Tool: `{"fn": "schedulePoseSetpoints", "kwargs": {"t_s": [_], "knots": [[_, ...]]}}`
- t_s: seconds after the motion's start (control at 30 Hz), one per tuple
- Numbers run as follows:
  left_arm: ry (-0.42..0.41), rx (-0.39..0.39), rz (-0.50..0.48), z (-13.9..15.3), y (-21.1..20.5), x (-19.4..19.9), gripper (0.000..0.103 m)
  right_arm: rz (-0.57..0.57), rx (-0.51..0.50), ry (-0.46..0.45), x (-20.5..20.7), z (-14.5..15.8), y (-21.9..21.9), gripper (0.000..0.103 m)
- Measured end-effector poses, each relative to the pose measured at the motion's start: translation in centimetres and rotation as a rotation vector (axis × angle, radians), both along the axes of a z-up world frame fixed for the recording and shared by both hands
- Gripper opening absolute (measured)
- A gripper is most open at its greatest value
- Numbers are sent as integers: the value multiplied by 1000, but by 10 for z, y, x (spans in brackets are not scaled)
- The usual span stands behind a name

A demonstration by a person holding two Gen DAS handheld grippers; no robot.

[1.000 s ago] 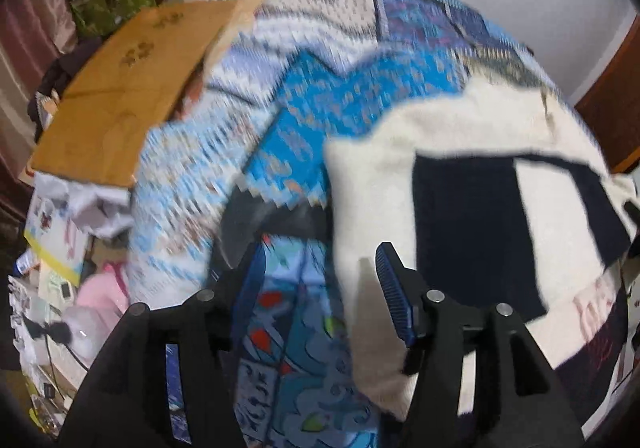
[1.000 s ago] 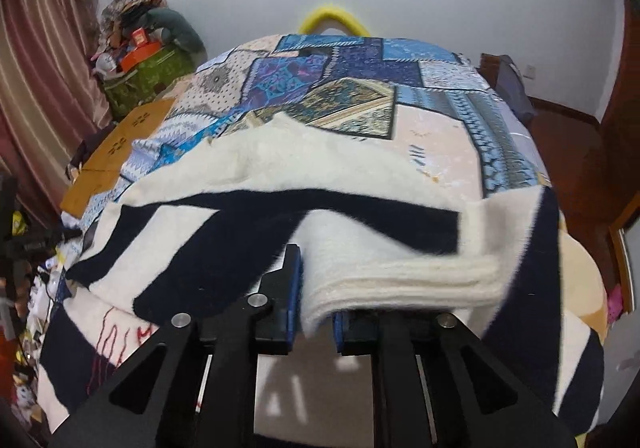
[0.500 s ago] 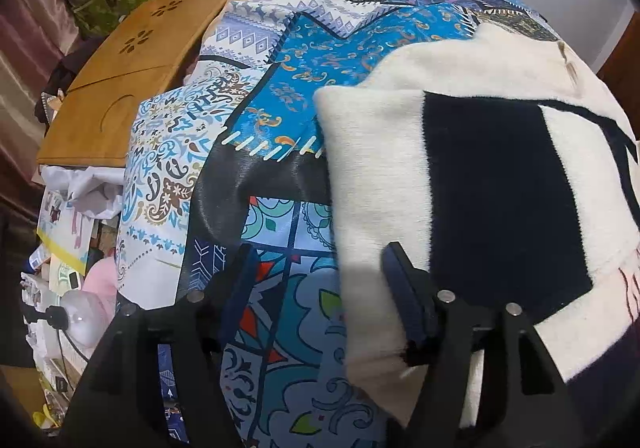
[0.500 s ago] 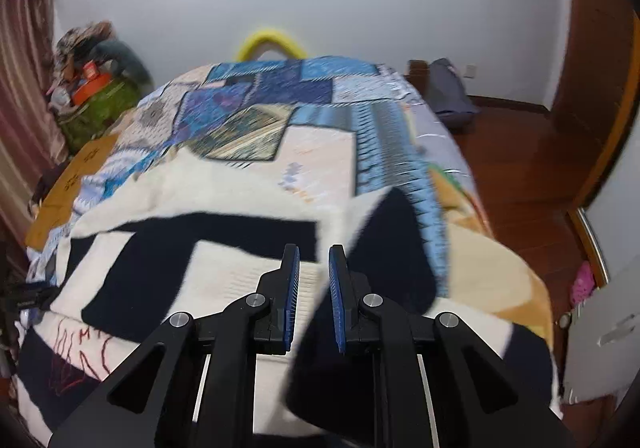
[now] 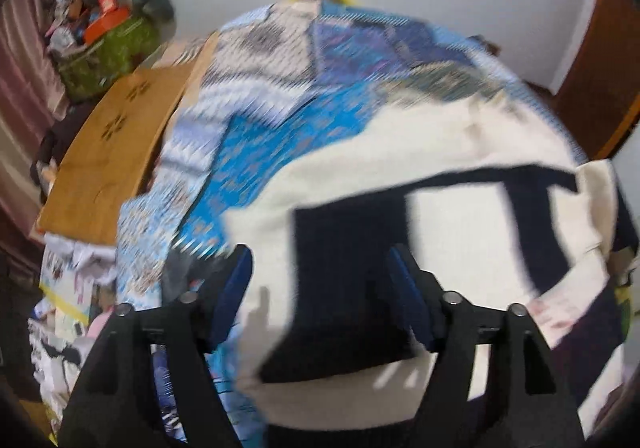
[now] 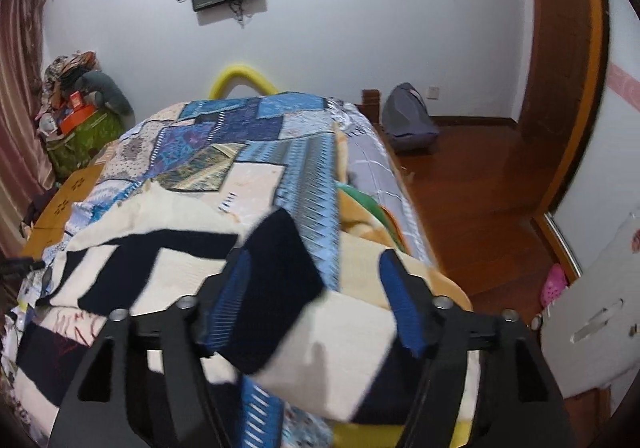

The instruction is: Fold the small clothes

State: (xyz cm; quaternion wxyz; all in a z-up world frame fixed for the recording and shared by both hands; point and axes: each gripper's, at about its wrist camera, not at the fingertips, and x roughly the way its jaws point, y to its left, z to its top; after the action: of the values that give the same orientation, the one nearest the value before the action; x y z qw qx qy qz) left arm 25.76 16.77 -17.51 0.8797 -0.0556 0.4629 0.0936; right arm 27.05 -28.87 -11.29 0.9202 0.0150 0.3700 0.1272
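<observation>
Left wrist view: our left gripper (image 5: 324,288) hovers with fingers spread wide, holding nothing, above the cream and navy striped fleece garment (image 5: 460,232). The garment lies flat on the patchwork quilted bed (image 5: 280,96), toward its near edge. The frame is blurred, so we cannot tell whether the fingers touch the cloth.

Right wrist view: our right gripper (image 6: 320,300) is likewise spread and empty. A navy panel of the garment (image 6: 276,268) lies turned over toward the bed's right edge.

Risk, as we judge it: closing either gripper low could pinch the quilt together with the fleece, dragging both and undoing the fold.
</observation>
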Motion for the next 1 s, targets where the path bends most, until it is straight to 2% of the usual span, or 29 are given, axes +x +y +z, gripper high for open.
{"fn": "schedulePoseSetpoints", "kwargs": {"t_s": [0.13,0.2,0.37,0.53,0.6,0.7,0.8,0.9,0.97,1.0], "knots": [[-36,-15,-65,14,-39,18,85,-28,-12,57,-5,-22,-19,70],[-29,-4,-98,12,-62,28,85,-52,-19,97,-7,-38,-29,70],[36,-1,-152,-12,-102,46,85,-114,14,203,-14,-77,-58,70],[103,-13,-161,-40,-119,56,85,-190,54,293,-18,-110,-88,70],[128,-9,-163,-51,-124,58,85,-205,86,319,-16,-120,-95,70],[116,23,-164,-55,-129,57,89,-206,120,313,-15,-125,-96,73],[116,26,-166,-57,-131,57,92,-195,104,310,-16,-130,-90,67],[115,25,-166,-58,-132,58,93,-185,89,291,-15,-131,-85,52],[116,26,-165,-58,-132,58,93,-190,90,281,-16,-129,-85,32],[116,27,-166,-59,-132,57,93,-197,95,276,-16,-128,-87,28]]}}
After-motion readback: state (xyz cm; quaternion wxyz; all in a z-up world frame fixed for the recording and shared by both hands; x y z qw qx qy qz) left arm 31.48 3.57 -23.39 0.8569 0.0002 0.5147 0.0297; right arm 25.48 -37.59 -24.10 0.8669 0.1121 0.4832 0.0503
